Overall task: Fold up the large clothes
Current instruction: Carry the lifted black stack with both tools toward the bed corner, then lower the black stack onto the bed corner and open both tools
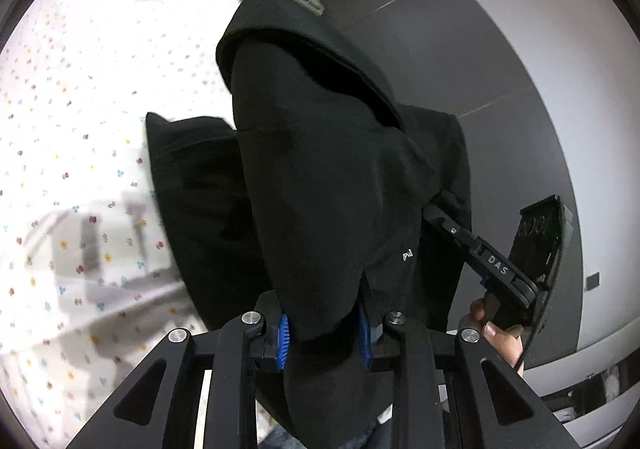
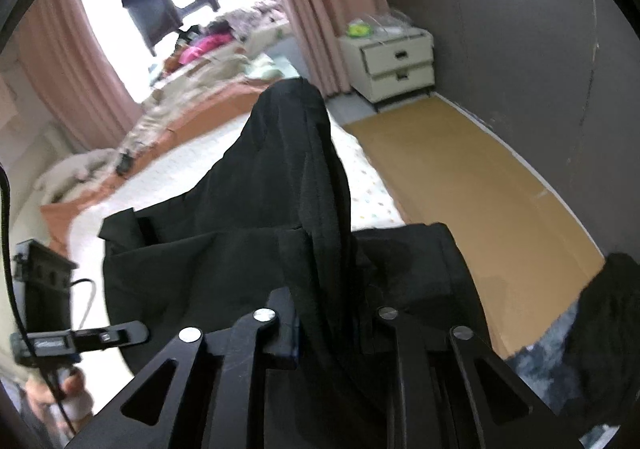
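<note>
A large black garment (image 1: pixel 320 169) hangs bunched over my left gripper (image 1: pixel 323 329), whose blue pads (image 1: pixel 282 341) are shut on a thick fold of it. A small white logo shows on the cloth. The garment's lower part lies on the bed's white dotted sheet (image 1: pixel 80 109). In the right wrist view the same garment (image 2: pixel 288 189) rises in a ridge from between the fingers of my right gripper (image 2: pixel 336 313), filling the gap; the pads are mostly hidden. The right gripper (image 1: pixel 434 213) pokes into the cloth from the right. The left gripper (image 2: pixel 120 333) is at lower left.
The bed sheet (image 2: pixel 372 185) runs back to a pile of clothes (image 2: pixel 208 49) under the window. A white nightstand (image 2: pixel 396 65) stands by pink curtains. A brown cardboard sheet (image 2: pixel 460 177) covers the floor beside a grey wall (image 1: pixel 440 49). A hand (image 1: pixel 500 333) holds the right gripper.
</note>
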A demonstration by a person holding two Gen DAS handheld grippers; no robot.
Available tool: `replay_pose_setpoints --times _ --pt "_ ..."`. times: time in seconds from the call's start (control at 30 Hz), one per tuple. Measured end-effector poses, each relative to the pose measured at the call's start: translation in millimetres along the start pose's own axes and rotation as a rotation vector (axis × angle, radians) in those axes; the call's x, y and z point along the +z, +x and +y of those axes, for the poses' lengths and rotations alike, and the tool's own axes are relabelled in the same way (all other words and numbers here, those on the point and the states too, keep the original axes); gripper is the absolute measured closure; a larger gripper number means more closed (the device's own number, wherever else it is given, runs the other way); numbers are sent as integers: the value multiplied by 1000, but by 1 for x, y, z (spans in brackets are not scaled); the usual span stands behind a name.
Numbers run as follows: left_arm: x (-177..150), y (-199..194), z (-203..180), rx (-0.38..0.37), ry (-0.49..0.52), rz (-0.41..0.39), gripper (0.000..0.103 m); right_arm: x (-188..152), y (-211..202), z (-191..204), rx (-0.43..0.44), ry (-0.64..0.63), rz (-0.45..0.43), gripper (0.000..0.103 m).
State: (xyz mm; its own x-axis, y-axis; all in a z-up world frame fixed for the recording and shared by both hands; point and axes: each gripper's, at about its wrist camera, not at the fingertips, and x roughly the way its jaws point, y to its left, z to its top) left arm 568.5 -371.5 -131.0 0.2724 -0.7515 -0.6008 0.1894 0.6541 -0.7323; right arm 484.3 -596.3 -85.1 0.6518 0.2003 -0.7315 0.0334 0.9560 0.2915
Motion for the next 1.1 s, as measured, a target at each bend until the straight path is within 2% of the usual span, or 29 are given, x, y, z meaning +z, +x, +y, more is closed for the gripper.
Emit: replay_pose_setpoints --times 0.07,0.13,0.2,0.3,0.43,0.5,0.6,0.73,0.77,0.83,0.97,1.1 --pt "4 14 10 46 -13 31 73 0 19 -11 -77 45 36 54" --pt "7 27 21 112 -41 66 64 -3 23 -26 -114 111 55 41" --pt "9 31 30 134 -71 77 56 -12 9 -47 -122 181 29 39" --pt "11 24 33 117 -73 72 54 -31 -25 -65 -133 202 -5 29" --pt "7 10 30 124 -56 46 43 -66 -60 -86 -121 257 -8 28" --pt "2 6 29 127 -44 37 42 -94 -76 -97 -98 299 -11 28" --pt "-6 7 32 139 -35 56 42 -129 -77 -113 -45 381 -3 28" --pt "-1 17 40 171 -3 37 42 -148 -63 -127 43 466 -34 28" --pt "-1 18 38 180 16 30 44 -152 -60 -129 60 486 -36 28" --pt "0 21 35 191 51 28 63 -159 -52 -134 86 541 -12 28" --pt "7 36 33 213 89 51 67 -177 -64 -137 113 604 -100 28" --pt "16 53 35 217 105 67 69 -177 -39 -131 165 598 -32 28"
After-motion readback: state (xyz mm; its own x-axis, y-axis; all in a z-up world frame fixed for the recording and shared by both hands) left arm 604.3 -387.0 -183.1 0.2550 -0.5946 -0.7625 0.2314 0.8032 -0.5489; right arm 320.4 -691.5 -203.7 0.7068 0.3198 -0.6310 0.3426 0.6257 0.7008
